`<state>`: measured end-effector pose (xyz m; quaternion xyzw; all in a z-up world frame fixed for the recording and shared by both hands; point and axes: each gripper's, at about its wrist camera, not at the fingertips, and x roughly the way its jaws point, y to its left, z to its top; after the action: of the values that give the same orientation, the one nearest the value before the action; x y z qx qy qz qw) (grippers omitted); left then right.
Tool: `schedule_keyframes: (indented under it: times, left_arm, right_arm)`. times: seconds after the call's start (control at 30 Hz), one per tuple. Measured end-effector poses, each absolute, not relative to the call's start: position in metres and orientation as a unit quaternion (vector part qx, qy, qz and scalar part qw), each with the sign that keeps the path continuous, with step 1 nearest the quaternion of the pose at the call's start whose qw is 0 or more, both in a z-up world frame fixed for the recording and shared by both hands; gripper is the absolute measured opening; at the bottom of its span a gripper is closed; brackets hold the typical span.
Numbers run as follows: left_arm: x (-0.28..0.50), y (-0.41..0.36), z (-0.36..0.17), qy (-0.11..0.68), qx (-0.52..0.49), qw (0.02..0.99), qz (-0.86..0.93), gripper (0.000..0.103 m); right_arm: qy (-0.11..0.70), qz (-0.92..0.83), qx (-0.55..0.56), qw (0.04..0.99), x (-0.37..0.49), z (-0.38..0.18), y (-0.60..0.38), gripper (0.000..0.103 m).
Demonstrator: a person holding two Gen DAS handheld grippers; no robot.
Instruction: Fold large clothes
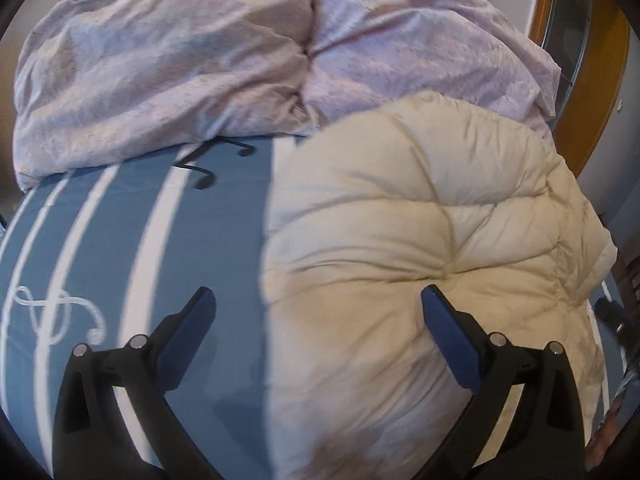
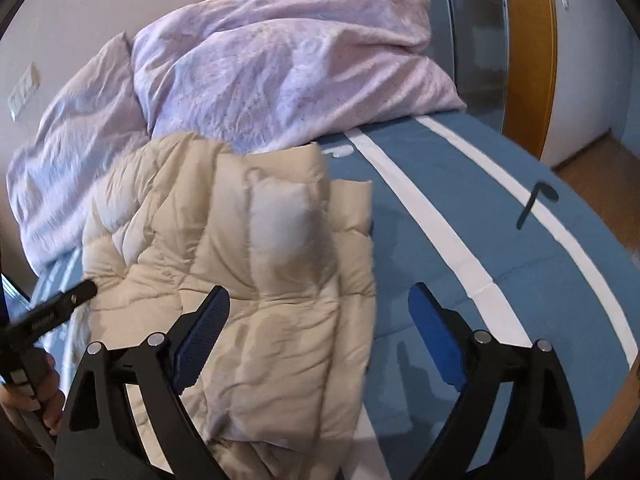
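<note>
Both grippers open, nothing held

Your left gripper point(image 1: 318, 306) & right gripper point(image 2: 320, 304) hover w/ jaws apart over the cream puffer jacket point(image 1: 420, 240), bunched on the blue striped sheet point(image 1: 224, 240) near the pink duvet point(image 1: 200, 60), prob lining up a fold grab

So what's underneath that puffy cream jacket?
The cream jacket lies on a blue sheet with white stripes. Behind it sits a pink duvet. Whatever lies directly beneath the jacket is covered.
</note>
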<state>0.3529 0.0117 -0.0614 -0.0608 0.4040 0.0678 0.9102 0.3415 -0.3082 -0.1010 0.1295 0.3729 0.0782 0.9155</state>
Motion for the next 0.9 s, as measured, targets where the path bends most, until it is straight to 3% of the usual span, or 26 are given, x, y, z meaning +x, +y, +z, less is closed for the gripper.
schedule_keyframes:
  times: [0.33,0.73,0.9]
  left_arm:
    - [0.348,0.024,-0.074,0.436,-0.069,0.895,0.063,0.101]
    - [0.352,0.023,-0.085,0.439,-0.081,0.893,0.048,0.101]
    - [0.352,0.023,-0.085,0.437,-0.08,0.895,0.049,0.101]
  right_arm:
    - [0.468,0.125,0.243,0.841,0.373,-0.143,-0.326,0.093]
    - [0.459,0.184,0.291,0.819,0.396,-0.151,-0.331,0.092]
    - [0.456,0.237,0.336,0.789,0.404,-0.159,-0.326,0.047]
